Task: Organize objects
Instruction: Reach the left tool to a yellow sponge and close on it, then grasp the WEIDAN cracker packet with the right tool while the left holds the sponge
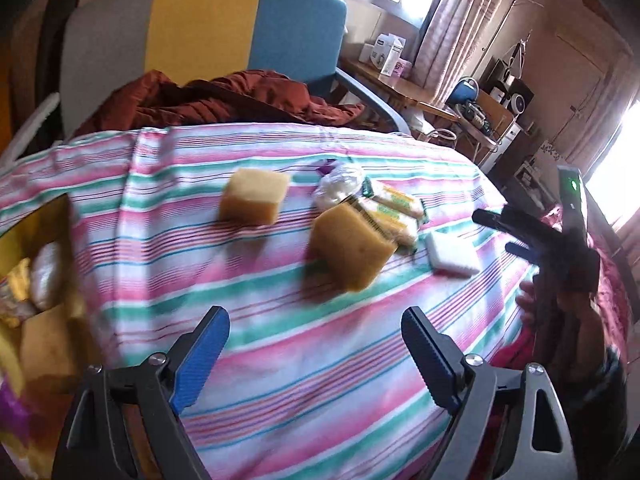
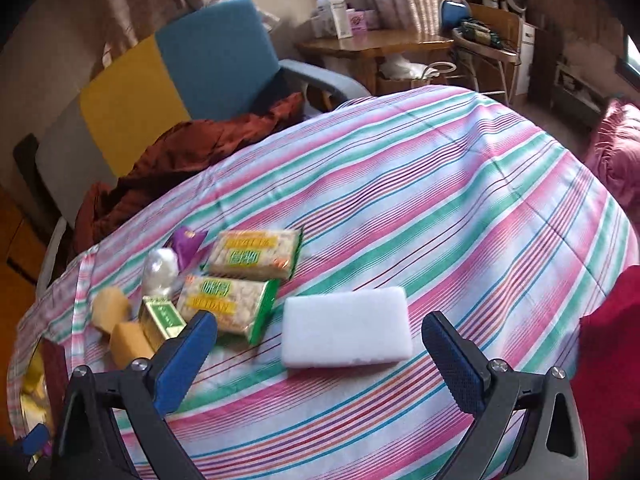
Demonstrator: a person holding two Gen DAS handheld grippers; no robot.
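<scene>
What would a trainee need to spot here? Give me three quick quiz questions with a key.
1. True or false: the left gripper holds a sponge.
2. Which item lies nearest the right gripper? A) white foam block B) purple wrapper C) clear wrapped bundle
3. How many yellow sponges lie out on the striped cloth in the left wrist view?

Key:
1. False; both grippers are open and empty.
2. A, the white foam block.
3. Two: the far sponge and the near sponge.
</scene>
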